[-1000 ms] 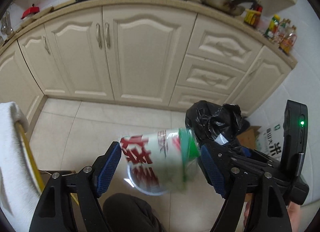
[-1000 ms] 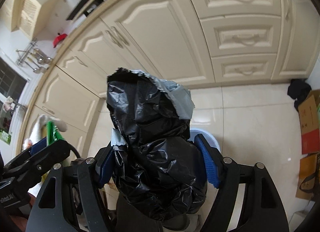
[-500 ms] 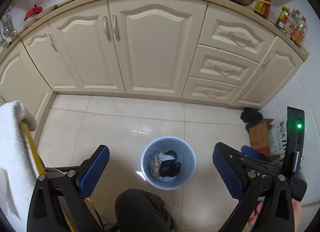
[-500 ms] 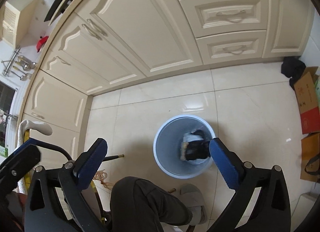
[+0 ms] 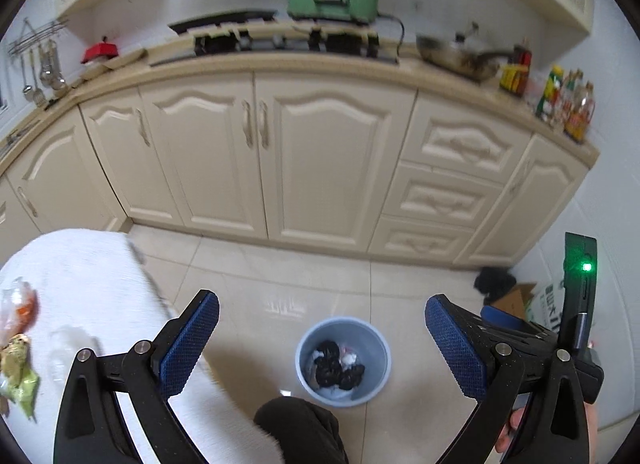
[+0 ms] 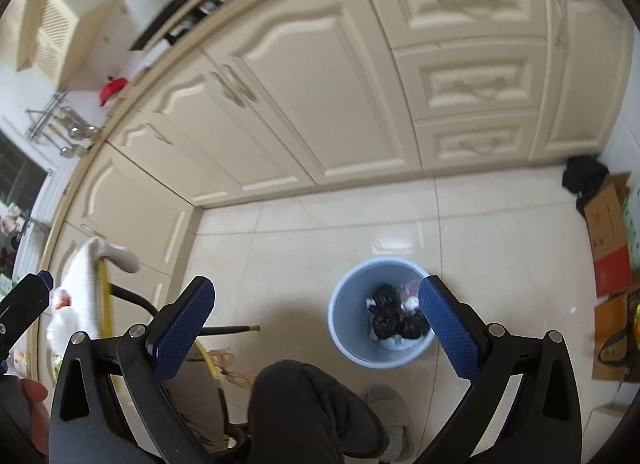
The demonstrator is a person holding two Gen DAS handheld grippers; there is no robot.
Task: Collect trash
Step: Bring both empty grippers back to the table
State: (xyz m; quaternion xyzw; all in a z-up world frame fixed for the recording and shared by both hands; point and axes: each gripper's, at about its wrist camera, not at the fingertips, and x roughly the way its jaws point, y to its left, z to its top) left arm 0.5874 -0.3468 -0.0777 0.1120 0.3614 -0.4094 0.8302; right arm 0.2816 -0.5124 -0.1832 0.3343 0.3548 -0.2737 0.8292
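Note:
A pale blue bin [image 5: 308, 376] [image 6: 340, 328] stands on the tiled floor below both grippers, with black bags [image 5: 336, 368] [image 6: 386, 314] and white scraps inside. My left gripper [image 5: 322, 338] hangs open high above it, nothing between its blue pads. My right gripper [image 6: 316, 324] is open too and holds nothing; the bin shows by its right finger. In the left wrist view more trash lies on a white-clothed table [image 5: 84, 284]: a clear wrapper with orange [image 5: 18, 304], a clear plastic piece [image 5: 68, 352] and greenish wrappers [image 5: 18, 372].
Cream kitchen cabinets [image 5: 320, 167] line the far side, with a stove, pan and bottles on the counter. Cardboard boxes [image 6: 608, 236] and a dark bundle [image 6: 584, 179] sit at the right wall. The person's dark-trousered knee [image 6: 304, 396] and slipper are close below.
One second ago the left gripper held a printed cup and the right a black bag. Both opened, the items dropped into the bin, and both grippers have risen; the table came into view.

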